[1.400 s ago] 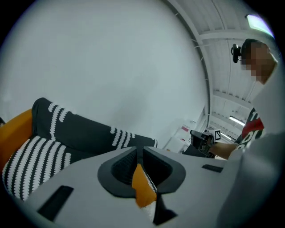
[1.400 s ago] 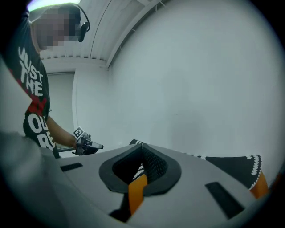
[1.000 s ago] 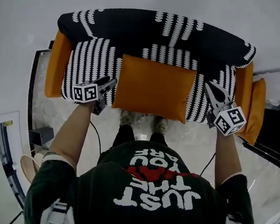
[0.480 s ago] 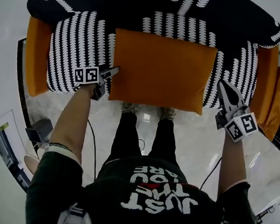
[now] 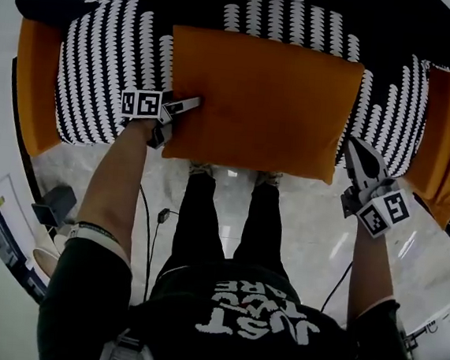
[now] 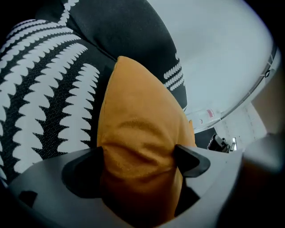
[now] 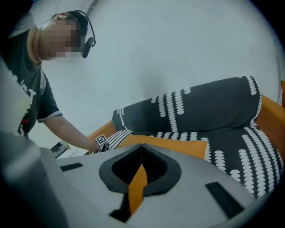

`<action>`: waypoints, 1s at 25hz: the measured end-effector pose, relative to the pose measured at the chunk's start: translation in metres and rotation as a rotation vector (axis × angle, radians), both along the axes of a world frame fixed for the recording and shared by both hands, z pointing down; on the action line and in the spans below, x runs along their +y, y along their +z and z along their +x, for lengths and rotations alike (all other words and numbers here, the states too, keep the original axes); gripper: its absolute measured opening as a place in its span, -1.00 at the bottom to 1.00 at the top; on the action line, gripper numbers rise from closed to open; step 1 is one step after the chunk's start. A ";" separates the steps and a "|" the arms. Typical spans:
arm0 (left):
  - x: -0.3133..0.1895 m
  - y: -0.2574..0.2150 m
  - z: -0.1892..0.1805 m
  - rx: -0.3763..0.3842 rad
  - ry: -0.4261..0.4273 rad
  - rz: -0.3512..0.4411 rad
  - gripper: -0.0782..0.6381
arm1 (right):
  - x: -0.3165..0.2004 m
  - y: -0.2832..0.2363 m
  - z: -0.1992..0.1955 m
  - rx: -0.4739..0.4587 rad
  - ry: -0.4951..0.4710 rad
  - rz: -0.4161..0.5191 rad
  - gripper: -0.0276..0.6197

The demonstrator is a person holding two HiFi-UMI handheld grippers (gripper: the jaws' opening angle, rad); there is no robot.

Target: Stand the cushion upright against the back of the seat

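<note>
The light is soft, white and even, with no hard shadows. In the head view the polished floor (image 5: 304,222) gives pale reflections. All three views bend strongly at the edges and have dark rounded corners, and the sofa (image 5: 102,60) curves with this. In the left gripper view the orange cushion (image 6: 138,124) is very near the lens, slightly soft, and dim at its lower part. The white wall (image 7: 178,49) looks bright and flat.

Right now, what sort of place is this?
Probably a staged sitting-room corner, perhaps a studio or showroom: a sofa with a black-and-white cover and orange arms, an orange cushion lying on its seat, a bare white wall behind and a glossy pale floor.
</note>
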State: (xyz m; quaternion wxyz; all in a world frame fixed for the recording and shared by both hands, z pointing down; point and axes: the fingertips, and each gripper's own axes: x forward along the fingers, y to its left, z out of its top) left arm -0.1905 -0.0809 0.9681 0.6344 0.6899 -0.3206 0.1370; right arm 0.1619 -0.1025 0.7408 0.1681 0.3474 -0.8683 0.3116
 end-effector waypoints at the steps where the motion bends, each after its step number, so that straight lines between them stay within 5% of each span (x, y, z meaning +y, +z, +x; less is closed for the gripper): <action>1: -0.001 0.001 0.000 0.015 -0.007 0.005 0.67 | 0.001 0.002 0.002 0.000 0.004 -0.008 -0.84; 3: -0.001 0.000 0.001 0.040 -0.006 0.018 0.61 | 0.004 0.005 0.005 -0.001 0.009 -0.016 -0.83; 8: -0.005 -0.020 0.014 0.066 0.053 0.099 -0.01 | 0.006 0.003 0.007 -0.007 0.010 -0.012 -0.83; 11: -0.003 -0.035 0.018 0.043 0.074 0.137 -0.22 | 0.006 -0.005 0.008 -0.009 0.018 -0.008 -0.83; 25: -0.023 -0.177 0.065 0.001 0.184 0.391 -0.41 | 0.003 -0.083 0.015 0.019 0.053 0.068 -0.83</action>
